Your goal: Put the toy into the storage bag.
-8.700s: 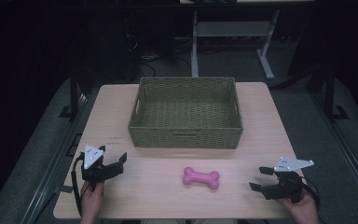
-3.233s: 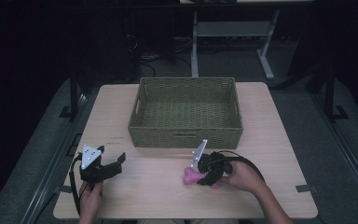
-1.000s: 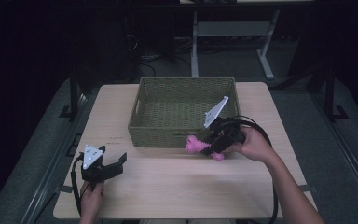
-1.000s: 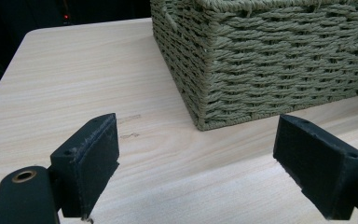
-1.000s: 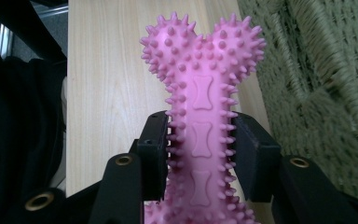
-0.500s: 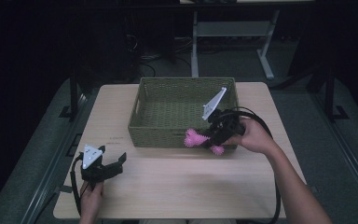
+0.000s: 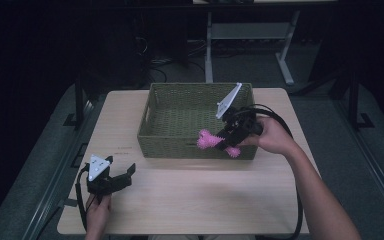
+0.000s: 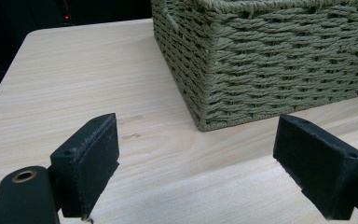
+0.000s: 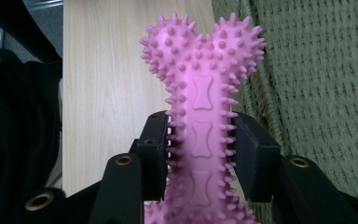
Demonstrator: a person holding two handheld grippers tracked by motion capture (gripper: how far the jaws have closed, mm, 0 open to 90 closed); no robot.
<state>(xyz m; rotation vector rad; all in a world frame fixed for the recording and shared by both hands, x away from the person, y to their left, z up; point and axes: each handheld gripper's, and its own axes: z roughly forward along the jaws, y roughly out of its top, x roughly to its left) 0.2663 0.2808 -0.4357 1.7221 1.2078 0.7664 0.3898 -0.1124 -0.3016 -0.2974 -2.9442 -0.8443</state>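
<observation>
Between the jaws, spiky pink bone toy (image 9: 200, 112)

There is 1 table (image 7: 195, 200), a light wood top. On it stands 1 woven green basket (image 7: 180, 112), set toward the table's far edge. There is 1 pink spiked bone toy (image 7: 211, 140), over the basket's near right corner. There are 2 grippers: 1 left gripper (image 7: 122, 177) near the table's near left corner, and 1 right gripper (image 7: 225, 142) at the basket's near right corner. Each gripper has 2 black jaws and carries 1 grey three-cornered plate, so 2 plates in all. 2 hands hold them, 1 hand to each gripper. Beyond the table's far edge stands 1 pale metal frame (image 7: 245, 35) with 2 legs.
</observation>
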